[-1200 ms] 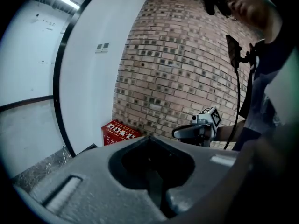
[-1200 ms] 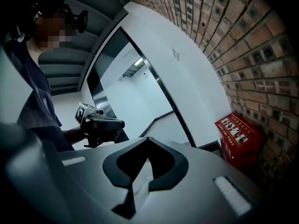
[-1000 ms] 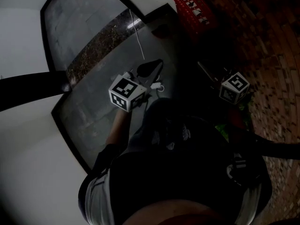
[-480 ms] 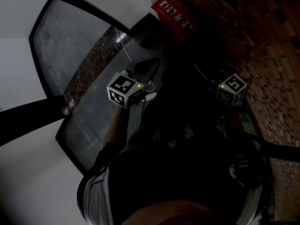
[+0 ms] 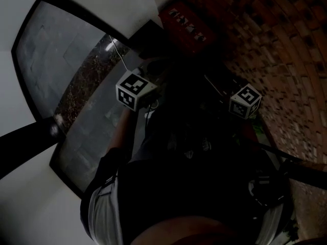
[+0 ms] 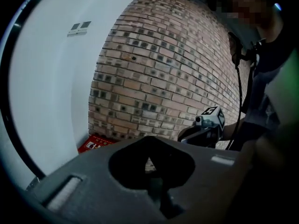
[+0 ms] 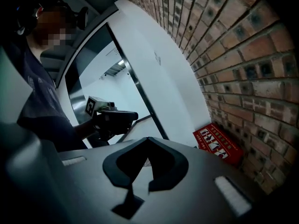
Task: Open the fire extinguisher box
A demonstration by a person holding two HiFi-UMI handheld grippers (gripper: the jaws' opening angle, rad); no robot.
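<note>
Showing illegible white labels (image 7: 211,141), red box (image 7: 231,156) sits beside brick wall (image 7: 243,55).

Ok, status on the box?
Left gripper shut, empty. Right gripper shut, empty. Red rectangular fire extinguisher box at brick wall foot, untouched. Nothing seen blocking it.

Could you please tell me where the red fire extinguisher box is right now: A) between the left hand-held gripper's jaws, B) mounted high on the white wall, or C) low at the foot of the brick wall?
C: the red fire extinguisher box lies at the base of the brick wall, next to the white wall.
</note>
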